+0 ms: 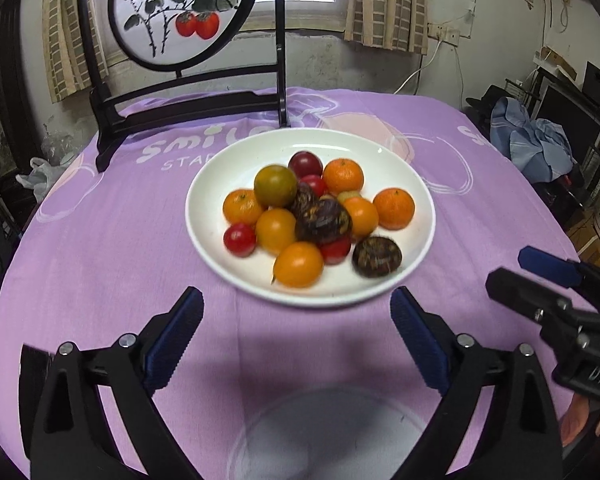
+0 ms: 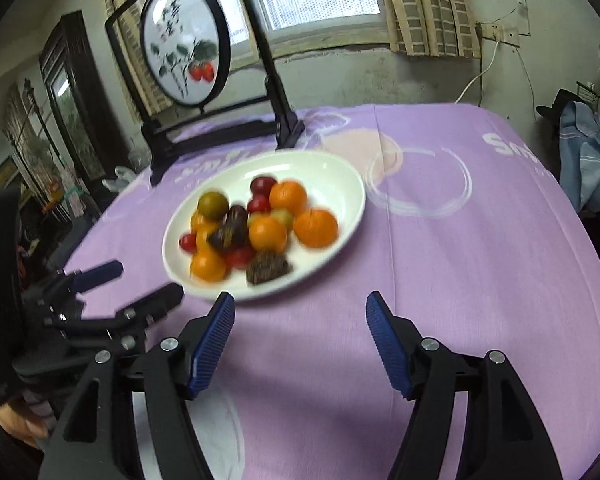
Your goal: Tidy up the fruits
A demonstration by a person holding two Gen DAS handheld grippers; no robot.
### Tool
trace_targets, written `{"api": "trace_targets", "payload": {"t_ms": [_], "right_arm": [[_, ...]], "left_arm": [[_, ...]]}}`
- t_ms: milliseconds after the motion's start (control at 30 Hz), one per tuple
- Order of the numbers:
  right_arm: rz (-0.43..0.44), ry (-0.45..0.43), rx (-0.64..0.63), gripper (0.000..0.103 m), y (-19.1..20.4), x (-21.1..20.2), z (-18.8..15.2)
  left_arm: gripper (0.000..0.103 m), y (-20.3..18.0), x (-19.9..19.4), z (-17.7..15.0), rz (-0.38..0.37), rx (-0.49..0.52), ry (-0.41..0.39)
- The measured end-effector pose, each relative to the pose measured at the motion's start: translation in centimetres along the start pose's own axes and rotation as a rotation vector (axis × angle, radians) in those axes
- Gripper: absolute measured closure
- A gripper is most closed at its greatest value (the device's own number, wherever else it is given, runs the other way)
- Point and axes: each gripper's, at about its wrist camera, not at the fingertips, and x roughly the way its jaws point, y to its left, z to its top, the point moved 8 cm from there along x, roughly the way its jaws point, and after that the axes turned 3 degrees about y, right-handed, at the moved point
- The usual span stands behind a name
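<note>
A white plate (image 1: 400, 168) on the purple tablecloth holds several mixed fruits: oranges (image 1: 394, 208), yellow-orange tomatoes (image 1: 298, 265), red cherry tomatoes (image 1: 239, 239), dark brown passion fruits (image 1: 376, 257), a greenish fruit (image 1: 275, 185) and a dark red plum (image 1: 305, 164). My left gripper (image 1: 297, 300) is open and empty, just in front of the plate. My right gripper (image 2: 300, 306) is open and empty, near the plate (image 2: 340, 184); it also shows at the right edge of the left wrist view (image 1: 540, 276). The left gripper shows in the right wrist view (image 2: 131, 284).
A dark wooden stand with a round painted screen (image 1: 179, 12) stands at the back of the table. A clear round dish (image 1: 324, 432) lies just below my left gripper. Blue cloth (image 1: 536, 140) and clutter sit off the table's right side.
</note>
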Motion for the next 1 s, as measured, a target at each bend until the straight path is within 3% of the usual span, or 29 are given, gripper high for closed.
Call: {"api": "trace_targets", "payload": {"t_ms": [333, 533, 667, 1000], "right_arm": [[-0.042, 0.037, -0.034, 0.034, 1.3, -1.4, -5.9], [-0.083, 0.044, -0.058, 0.033, 1.6, -1.8, -7.6], [-0.111, 0.044, -0.066, 0.028, 1.5, -1.7, -8.3], [-0.123, 0.073, -0.071, 0.028, 1.1, -0.8, -9.7]], "left_arm": [[0.009, 2.6, -3.4, -4.4, 0.033, -0.018, -0.012], [0.008, 3.3, -4.0, -6.6, 0.046, -0.032, -0.007], [0.008, 3.7, -3.8, -7.8, 0.048, -0.046, 0.014], [0.008, 4.4, -3.2, -8.7, 0.045, -0.092, 0.018]]}}
